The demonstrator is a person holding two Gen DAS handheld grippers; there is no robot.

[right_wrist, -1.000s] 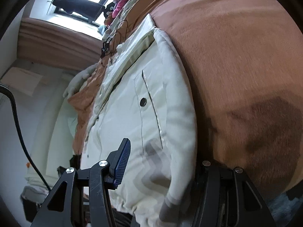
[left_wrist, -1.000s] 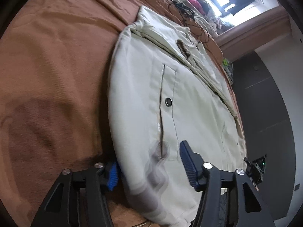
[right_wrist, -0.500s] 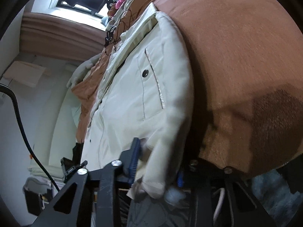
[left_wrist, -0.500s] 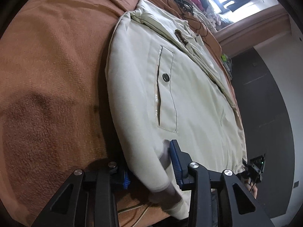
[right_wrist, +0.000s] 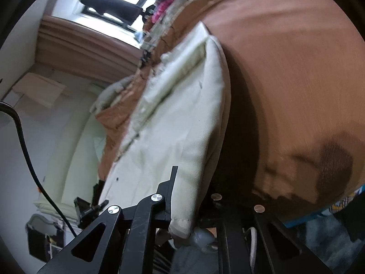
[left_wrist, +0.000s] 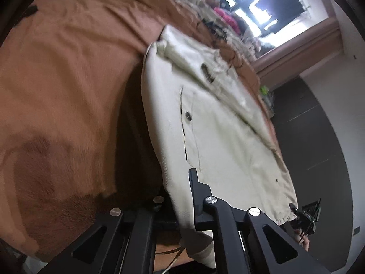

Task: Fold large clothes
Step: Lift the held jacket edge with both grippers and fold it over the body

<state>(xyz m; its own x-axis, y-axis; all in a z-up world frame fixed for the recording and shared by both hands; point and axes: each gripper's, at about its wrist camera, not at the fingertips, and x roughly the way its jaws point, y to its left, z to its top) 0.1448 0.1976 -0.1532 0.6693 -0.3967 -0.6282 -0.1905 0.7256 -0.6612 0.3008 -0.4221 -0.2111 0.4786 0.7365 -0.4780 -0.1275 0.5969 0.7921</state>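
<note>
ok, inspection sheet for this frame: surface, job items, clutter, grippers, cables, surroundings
Surface: brown blanket over a bed, dark patch near its front edge.
Job's things: cream jacket, front up, its near hem lifted off the blanket.
Clutter: clothes pile at the far end of the bed.
Grippers: left gripper shut on one hem corner; right gripper shut on the other.
Cables: black cable hanging in the right wrist view; thin dark wires beyond the collar.
Surroundings: bright window, dark cabinet, bin on the floor.
</note>
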